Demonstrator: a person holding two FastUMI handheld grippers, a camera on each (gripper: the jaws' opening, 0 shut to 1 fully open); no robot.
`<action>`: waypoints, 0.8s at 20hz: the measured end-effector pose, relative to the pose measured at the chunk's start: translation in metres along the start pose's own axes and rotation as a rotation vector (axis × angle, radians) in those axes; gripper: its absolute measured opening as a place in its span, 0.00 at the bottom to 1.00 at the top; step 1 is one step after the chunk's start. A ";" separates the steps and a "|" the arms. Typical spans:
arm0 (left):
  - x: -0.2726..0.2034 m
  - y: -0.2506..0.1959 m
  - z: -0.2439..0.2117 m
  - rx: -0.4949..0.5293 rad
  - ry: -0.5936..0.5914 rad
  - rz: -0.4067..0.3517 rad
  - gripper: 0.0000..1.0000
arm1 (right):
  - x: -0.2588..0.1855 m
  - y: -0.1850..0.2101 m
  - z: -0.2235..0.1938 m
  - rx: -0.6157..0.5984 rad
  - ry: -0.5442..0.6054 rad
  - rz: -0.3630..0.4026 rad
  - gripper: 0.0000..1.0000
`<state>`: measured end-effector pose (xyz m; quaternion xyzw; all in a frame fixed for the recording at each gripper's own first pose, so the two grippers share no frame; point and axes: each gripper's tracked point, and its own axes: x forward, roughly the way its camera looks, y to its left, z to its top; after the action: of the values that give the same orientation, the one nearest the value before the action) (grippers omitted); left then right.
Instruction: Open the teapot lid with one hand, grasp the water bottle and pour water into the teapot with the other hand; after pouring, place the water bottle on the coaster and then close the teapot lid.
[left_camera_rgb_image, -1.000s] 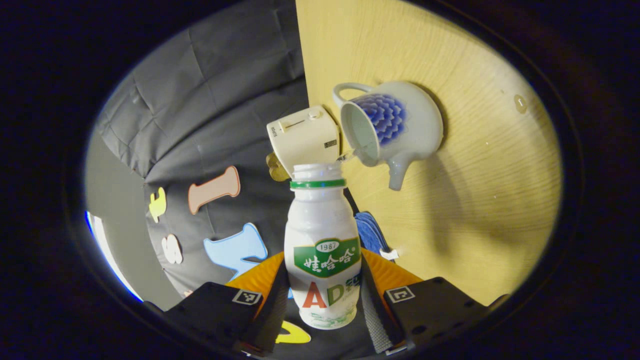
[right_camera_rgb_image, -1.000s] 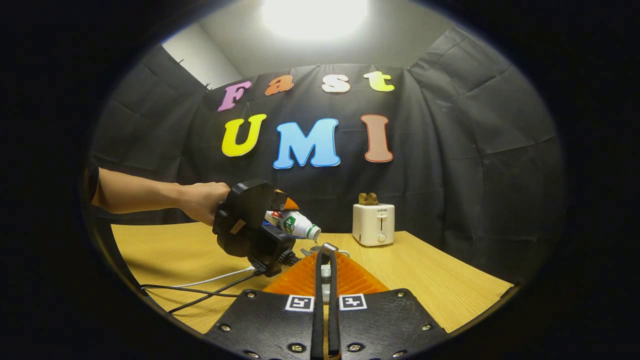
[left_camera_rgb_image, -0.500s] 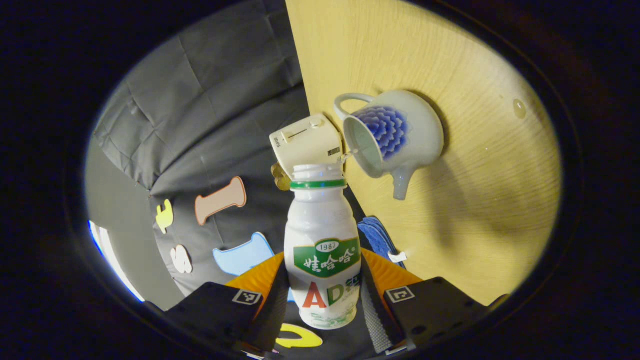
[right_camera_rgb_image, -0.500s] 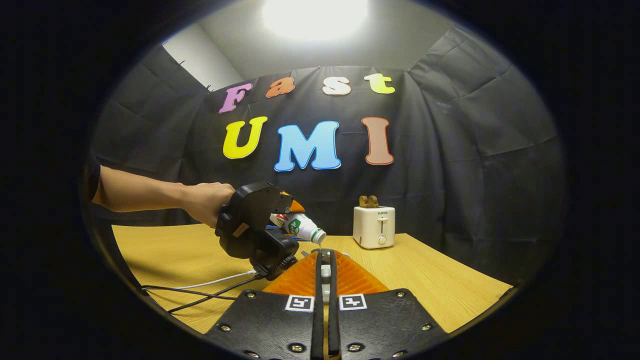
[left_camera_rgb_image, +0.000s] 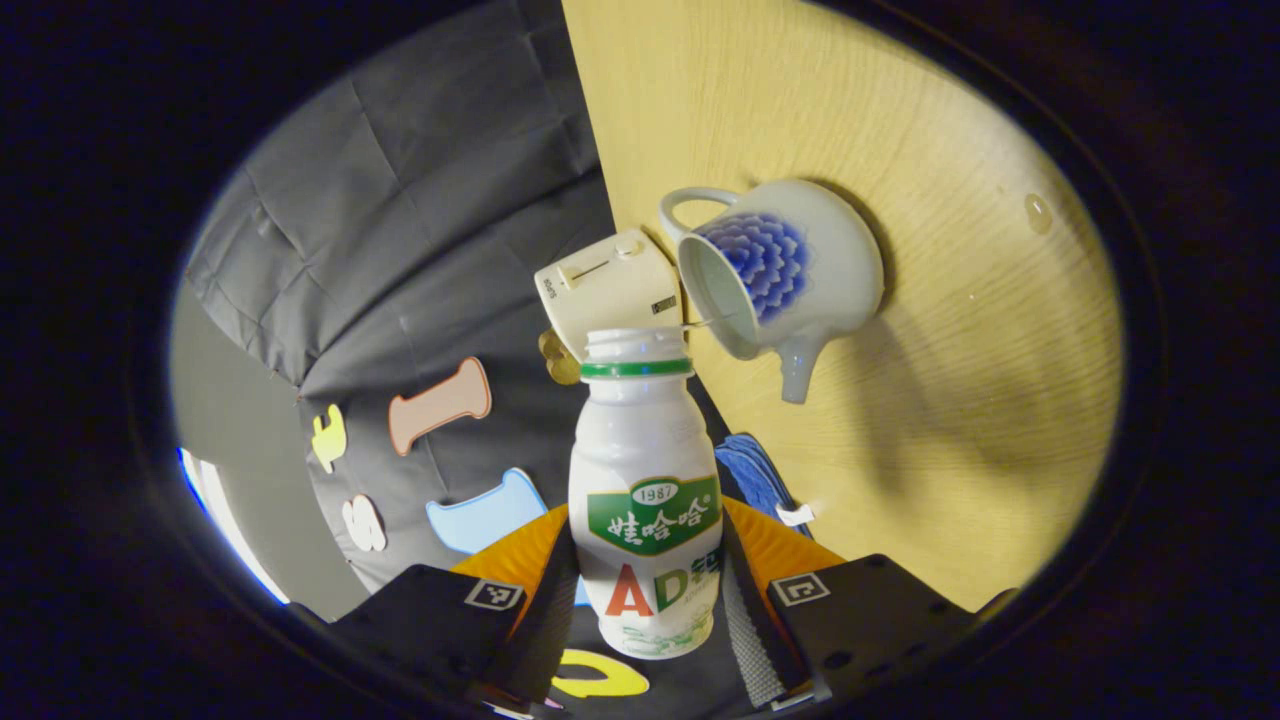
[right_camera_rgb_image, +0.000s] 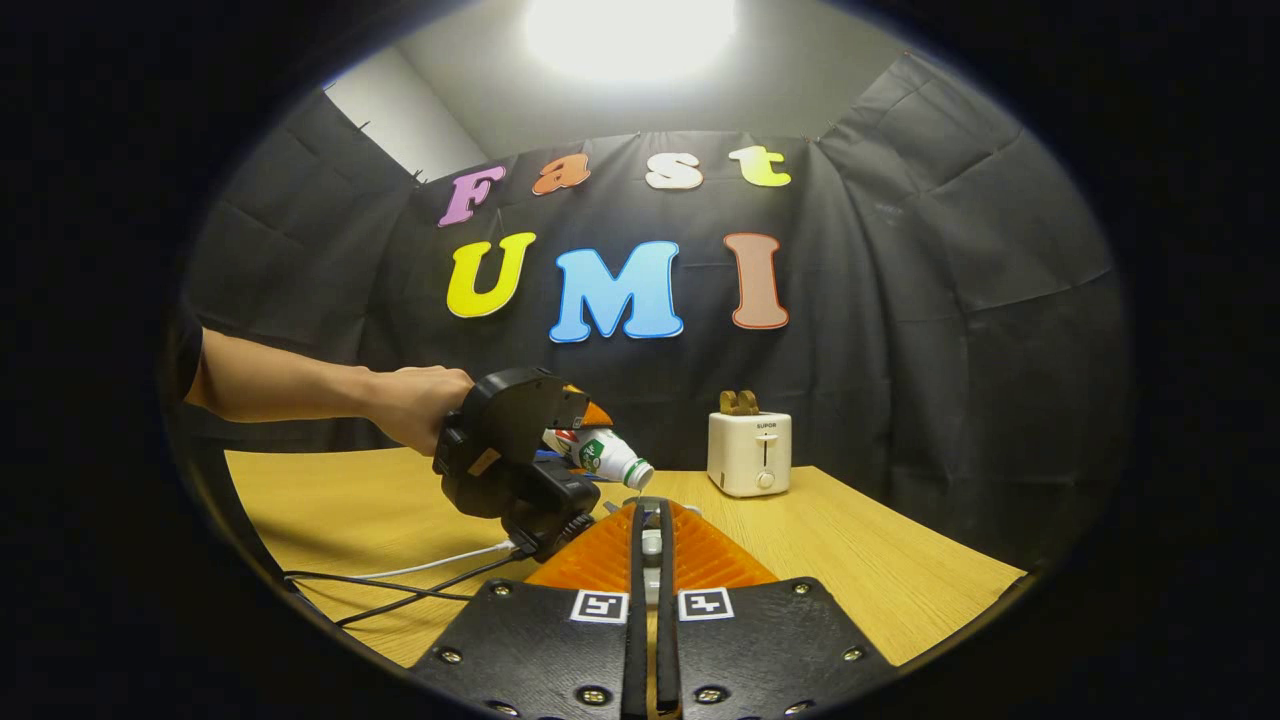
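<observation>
While the left gripper clamps the water bottle between both fingers low on its body, the bottle's long axis runs straight out along those fingers, its uncapped neck leading. In the right gripper view the same bottle is tipped mouth-down toward the right, carried by a hand on the far gripper.

Just past the neck lies the open mouth of the teapot, standing on the bench with no lid on it. A thin thread of water appears to cross from the bottle lip into that opening; it is faint and I cannot be sure of it. Judgement: pouring is under way, and the coming move depends on keeping the bottle mouth over the opening, which lies ahead and slightly to the right of the fingers.

The right gripper has its fingers drawn nearly together on a small pale object, probably the lid; it is too hidden to name. A blue item beside the bottle may be the coaster; it is cut off. A toaster stands farther back on the bench, and a droplet sits well beyond the teapot.
</observation>
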<state>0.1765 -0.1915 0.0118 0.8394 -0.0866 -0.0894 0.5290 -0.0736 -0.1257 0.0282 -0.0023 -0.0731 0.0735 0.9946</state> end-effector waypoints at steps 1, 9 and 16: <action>0.000 0.001 -0.001 0.001 0.002 -0.001 0.80 | 0.000 -0.001 0.000 0.004 0.001 0.000 0.04; 0.000 -0.001 0.002 -0.034 -0.012 -0.009 0.75 | -0.004 -0.003 0.007 0.001 -0.019 -0.008 0.04; 0.006 -0.035 0.011 -0.192 -0.044 -0.092 0.75 | -0.005 -0.009 0.011 0.001 -0.028 -0.026 0.04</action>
<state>0.1811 -0.1873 -0.0247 0.7859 -0.0505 -0.1402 0.6002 -0.0789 -0.1353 0.0387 0.0001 -0.0871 0.0604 0.9944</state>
